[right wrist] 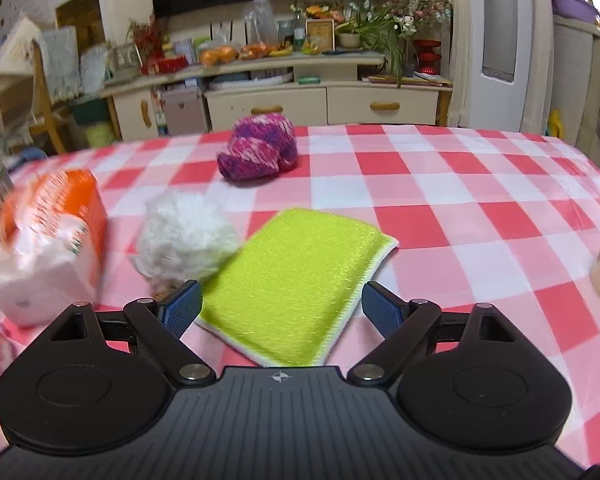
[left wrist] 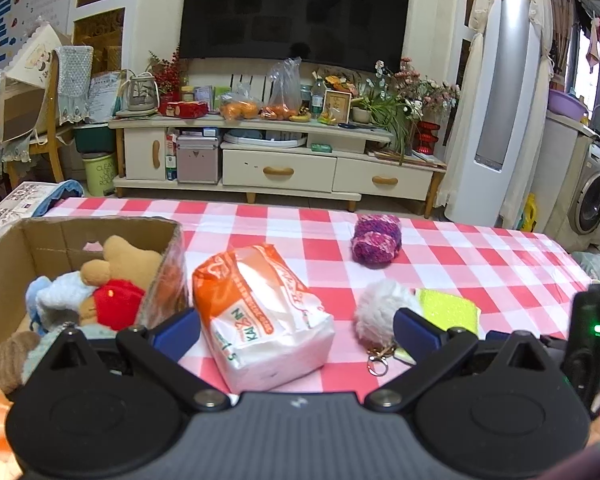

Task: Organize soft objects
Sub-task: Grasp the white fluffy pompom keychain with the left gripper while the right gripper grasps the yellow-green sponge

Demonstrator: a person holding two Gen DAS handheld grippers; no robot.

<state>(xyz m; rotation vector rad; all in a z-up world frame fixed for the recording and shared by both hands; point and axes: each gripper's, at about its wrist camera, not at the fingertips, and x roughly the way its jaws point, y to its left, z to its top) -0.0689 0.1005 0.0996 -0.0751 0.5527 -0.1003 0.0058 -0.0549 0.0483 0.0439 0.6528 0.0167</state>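
Lime-green sponge pad [right wrist: 296,280] lies on my bench [right wrist: 460,184] near its front edge, between the spread, empty fingers of my right tool [right wrist: 281,307]; my left tool [left wrist: 296,330], equally wide and empty, straddles the tissue pack [left wrist: 260,312].

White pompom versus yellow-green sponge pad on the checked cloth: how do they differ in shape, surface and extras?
The white pompom is a rounded, fluffy ball; the yellow-green sponge pad is a flat rectangle lying on the tablecloth. The pompom's fur is long and shaggy, the pad's surface is short and shimmery with a pale edge. The pompom carries a metal key ring; the pad has no attachment. Both lie side by side, outside the cardboard box.
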